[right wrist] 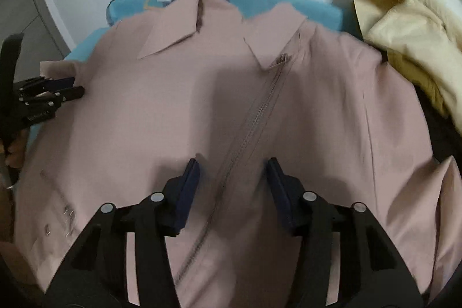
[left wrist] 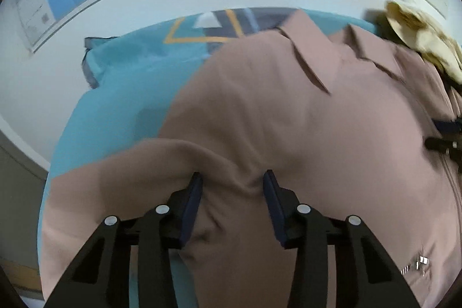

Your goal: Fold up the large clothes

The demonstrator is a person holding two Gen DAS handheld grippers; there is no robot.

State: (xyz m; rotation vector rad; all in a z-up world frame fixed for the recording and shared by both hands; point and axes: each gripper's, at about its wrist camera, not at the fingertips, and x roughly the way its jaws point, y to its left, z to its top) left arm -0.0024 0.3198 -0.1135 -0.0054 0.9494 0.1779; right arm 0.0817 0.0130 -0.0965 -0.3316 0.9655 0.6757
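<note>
A big pink jacket is laid out flat on a blue blanket, with its collar at the far end near the wall. A heap of yellow clothes is piled just beside its right shoulder. The folding looks to be only at the start, because the jacket is spread wide and no side is turned over yet.

The left claw is held over the left side of the jacket, where the cloth is bunched up in a soft ridge. Its jaws are apart, with cloth lying between them, and nothing is pinched. The right claw is held over the middle, and the zipper runs right between its jaws. These jaws are apart too, and nothing is gripped.

Next, an edge or a sleeve probably has to be pinched by each claw, so one side can be lifted and laid over the middle
</note>
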